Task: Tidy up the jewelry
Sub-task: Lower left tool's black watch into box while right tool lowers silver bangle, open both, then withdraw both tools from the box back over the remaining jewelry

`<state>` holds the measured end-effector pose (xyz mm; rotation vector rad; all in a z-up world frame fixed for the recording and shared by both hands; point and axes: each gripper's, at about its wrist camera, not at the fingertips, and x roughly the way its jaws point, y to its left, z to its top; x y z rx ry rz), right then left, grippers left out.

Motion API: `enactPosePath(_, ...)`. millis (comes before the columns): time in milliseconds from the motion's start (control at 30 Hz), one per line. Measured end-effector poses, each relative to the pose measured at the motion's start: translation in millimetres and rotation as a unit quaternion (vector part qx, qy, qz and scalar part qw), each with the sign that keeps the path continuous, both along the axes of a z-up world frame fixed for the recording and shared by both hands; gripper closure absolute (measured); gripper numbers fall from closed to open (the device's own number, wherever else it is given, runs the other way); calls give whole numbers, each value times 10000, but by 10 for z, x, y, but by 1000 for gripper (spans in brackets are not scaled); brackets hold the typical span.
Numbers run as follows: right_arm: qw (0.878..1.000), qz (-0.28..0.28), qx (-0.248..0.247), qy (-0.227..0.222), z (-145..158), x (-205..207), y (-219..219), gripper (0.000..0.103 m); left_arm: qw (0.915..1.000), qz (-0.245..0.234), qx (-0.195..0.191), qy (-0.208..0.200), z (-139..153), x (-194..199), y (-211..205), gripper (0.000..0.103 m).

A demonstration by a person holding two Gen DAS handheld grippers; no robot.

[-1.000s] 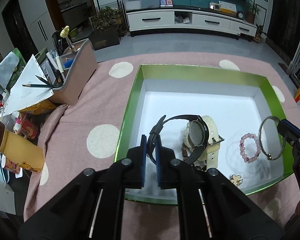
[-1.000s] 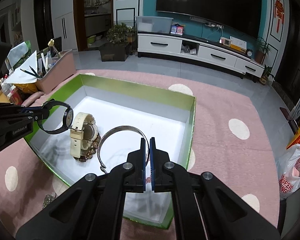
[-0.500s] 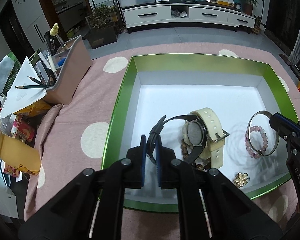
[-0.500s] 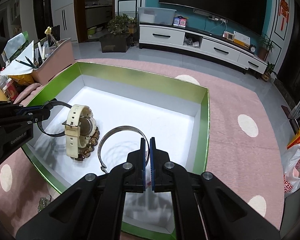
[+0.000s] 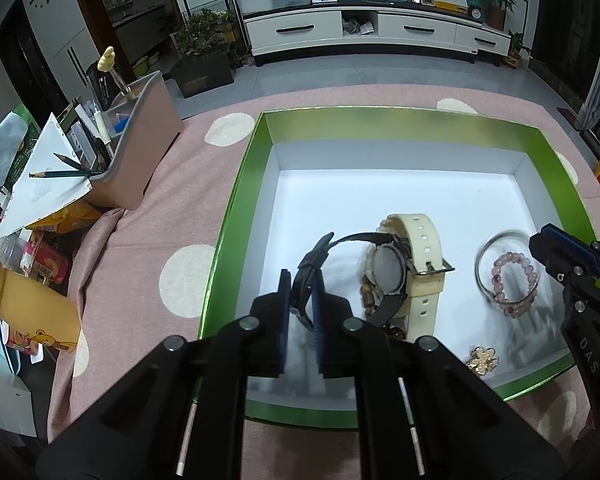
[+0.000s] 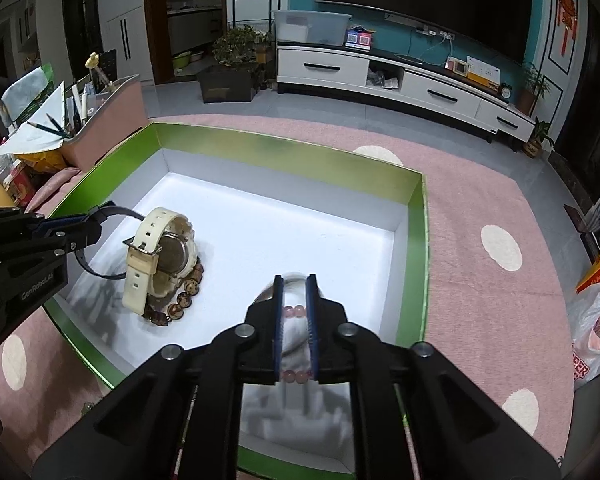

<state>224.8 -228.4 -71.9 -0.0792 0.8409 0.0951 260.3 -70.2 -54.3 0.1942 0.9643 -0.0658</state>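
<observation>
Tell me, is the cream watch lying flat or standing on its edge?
On its edge: the cream watch stands in the green box, strap looped upward.

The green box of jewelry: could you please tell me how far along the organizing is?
Done: the cream watch, brown bead bracelet, pink bead bracelet and gold flower brooch lie inside the green box.
In hand: the left gripper grips the black watch by its strap. The right gripper is opening, and the silver bangle is free above the pink beads.
Left: releasing the black watch.
</observation>
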Motion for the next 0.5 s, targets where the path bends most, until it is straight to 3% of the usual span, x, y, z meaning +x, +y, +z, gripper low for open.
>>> enactPosePath(167, 9998, -57, 167, -79, 70, -39, -49, 81, 9999, -60, -36, -77, 59, -47, -15, 82)
enactPosePath(267, 9992, -61, 352, -178, 151, -116, -86, 66, 9998, -96, -78, -163, 130, -105, -28, 65)
enactPosePath(400, 9976, -11, 563, -401, 284, -308, -141, 62, 9991, -167, -148, -363, 268, -230, -52, 40)
enactPosePath(500, 9966, -26, 651, -509, 364, -450, -190, 56, 9983, -214, -266, -463, 372, -371, -57, 31)
